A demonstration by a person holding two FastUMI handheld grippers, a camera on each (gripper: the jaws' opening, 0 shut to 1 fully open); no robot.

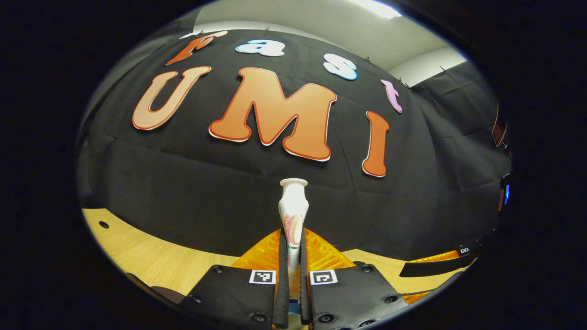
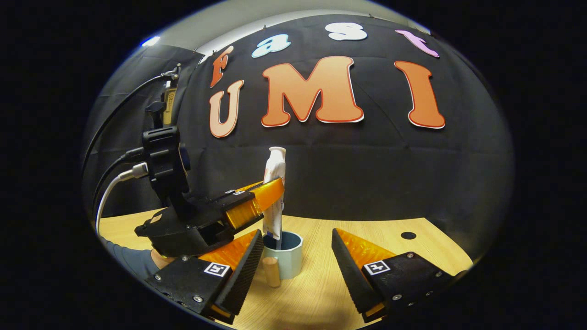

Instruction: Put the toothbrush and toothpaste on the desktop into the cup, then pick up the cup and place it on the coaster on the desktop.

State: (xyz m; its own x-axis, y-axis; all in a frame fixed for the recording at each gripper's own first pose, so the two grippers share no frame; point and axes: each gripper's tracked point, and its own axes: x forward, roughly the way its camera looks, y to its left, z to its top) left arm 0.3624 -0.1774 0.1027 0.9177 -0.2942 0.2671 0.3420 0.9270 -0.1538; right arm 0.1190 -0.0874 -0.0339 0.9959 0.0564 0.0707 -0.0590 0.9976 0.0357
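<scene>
my left gripper pinches the toothpaste upright, its lower end inside the cup at twelve o'clock from my right gripper, whose fingers stand wide apart on the desktop.

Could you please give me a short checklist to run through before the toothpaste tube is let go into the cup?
1. Left gripper fingers clamp the white toothpaste tube: ok.
2. Tube upright, cap up: ok.
3. Tube's lower end inside the pale blue cup: ok.
4. Right gripper open, clear of the cup: ok.
5. Cup upright on the wooden desktop: ok.
6. Toothbrush already in the cup: cannot tell.
</scene>
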